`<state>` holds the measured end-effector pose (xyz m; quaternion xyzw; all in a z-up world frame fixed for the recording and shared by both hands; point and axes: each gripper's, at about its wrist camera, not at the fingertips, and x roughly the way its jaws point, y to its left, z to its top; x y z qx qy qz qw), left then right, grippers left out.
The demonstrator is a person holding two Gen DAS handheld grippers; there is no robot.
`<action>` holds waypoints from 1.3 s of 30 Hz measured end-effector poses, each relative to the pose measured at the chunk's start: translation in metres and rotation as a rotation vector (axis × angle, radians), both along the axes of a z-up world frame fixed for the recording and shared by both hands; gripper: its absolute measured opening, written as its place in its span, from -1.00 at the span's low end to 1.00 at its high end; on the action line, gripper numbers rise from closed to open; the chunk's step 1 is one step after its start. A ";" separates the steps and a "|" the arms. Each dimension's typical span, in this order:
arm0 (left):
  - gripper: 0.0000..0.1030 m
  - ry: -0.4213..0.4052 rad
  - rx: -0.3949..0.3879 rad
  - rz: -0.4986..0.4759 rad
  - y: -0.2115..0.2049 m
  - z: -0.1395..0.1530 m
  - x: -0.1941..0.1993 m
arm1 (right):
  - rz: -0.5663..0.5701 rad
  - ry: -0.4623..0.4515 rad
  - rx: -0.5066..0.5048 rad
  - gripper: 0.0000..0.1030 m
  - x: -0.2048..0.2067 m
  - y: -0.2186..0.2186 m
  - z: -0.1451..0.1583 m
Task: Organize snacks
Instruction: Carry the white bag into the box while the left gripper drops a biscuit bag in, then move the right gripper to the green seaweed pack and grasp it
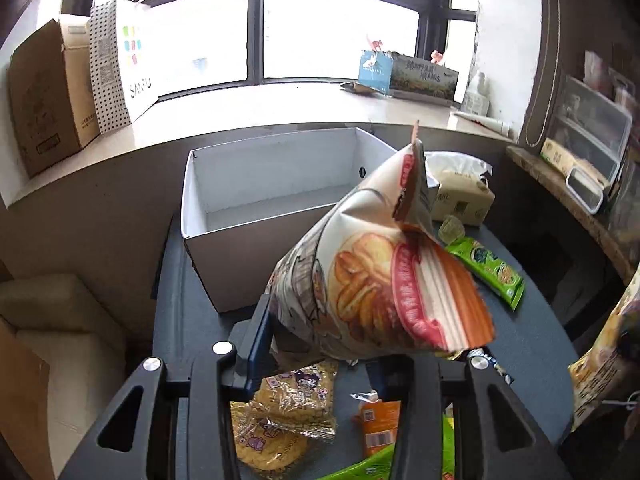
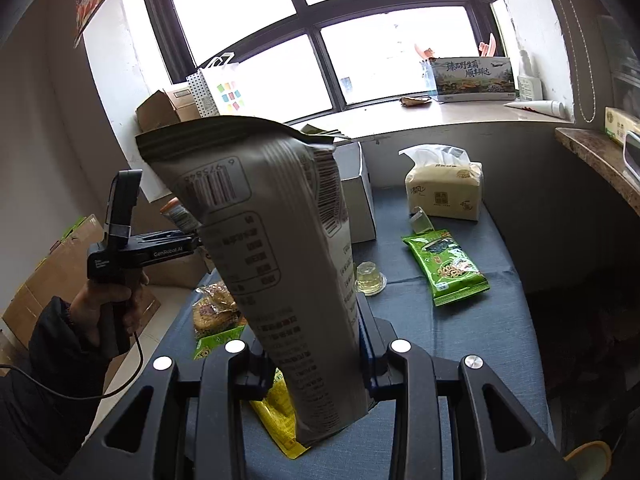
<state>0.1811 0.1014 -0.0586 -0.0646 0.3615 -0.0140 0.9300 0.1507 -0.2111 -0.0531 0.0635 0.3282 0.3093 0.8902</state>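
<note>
My left gripper (image 1: 320,344) is shut on the lower end of a white and orange chip bag (image 1: 360,272), which hangs tilted above the dark table (image 1: 532,344) in front of an open white box (image 1: 272,200). My right gripper (image 2: 316,344) is shut on a tall snack bag (image 2: 280,260) that stands upright with its barcode side facing the camera. In the right wrist view a hand (image 2: 108,312) holds the left gripper's handle (image 2: 120,248) at the left; its fingers are hidden behind the tall bag. The box (image 2: 356,196) shows partly behind that bag.
On the table lie a green packet (image 2: 448,268), a jelly cup (image 2: 370,278), a tissue pack (image 2: 444,188), cookie packs (image 1: 280,412), an orange packet (image 1: 376,420) and a yellow packet (image 2: 280,416). Boxes and a paper bag (image 1: 120,60) stand on the window sill.
</note>
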 end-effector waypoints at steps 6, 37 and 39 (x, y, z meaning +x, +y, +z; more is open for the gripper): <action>-0.14 -0.107 -0.146 0.069 0.022 0.043 0.011 | 0.057 -0.042 0.050 -0.31 0.055 0.048 0.027; 1.00 -0.093 0.035 0.146 0.037 0.068 0.102 | -0.095 -0.083 -0.023 1.00 0.227 0.109 0.066; 1.00 -0.115 0.027 0.126 0.027 0.078 0.083 | -0.066 -0.112 -0.006 1.00 0.203 0.100 0.074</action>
